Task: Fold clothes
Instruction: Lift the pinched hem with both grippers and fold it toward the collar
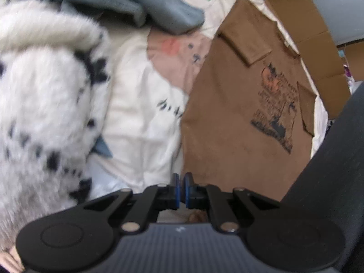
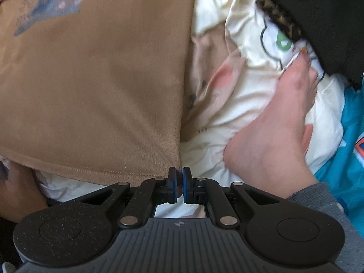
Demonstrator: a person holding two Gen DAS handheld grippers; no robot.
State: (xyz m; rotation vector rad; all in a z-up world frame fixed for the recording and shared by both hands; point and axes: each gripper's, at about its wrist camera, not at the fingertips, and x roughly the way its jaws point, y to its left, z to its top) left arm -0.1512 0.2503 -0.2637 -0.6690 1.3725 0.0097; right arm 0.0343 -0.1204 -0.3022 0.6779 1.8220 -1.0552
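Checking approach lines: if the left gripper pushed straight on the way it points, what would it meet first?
Probably the brown T-shirt: the left gripper, shut, sits at its lower corner, the white printed bedding just beside. Depth is unclear.

black claws (image 1: 182, 187) (image 2: 179, 185) w/ blue pads, silver pivot screws, grey sleeve (image 2: 327, 202)

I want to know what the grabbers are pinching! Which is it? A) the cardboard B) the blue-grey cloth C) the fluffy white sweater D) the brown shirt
D: both the left gripper and the right gripper are shut on the bottom corners of the brown shirt, while the other things lie apart from them.
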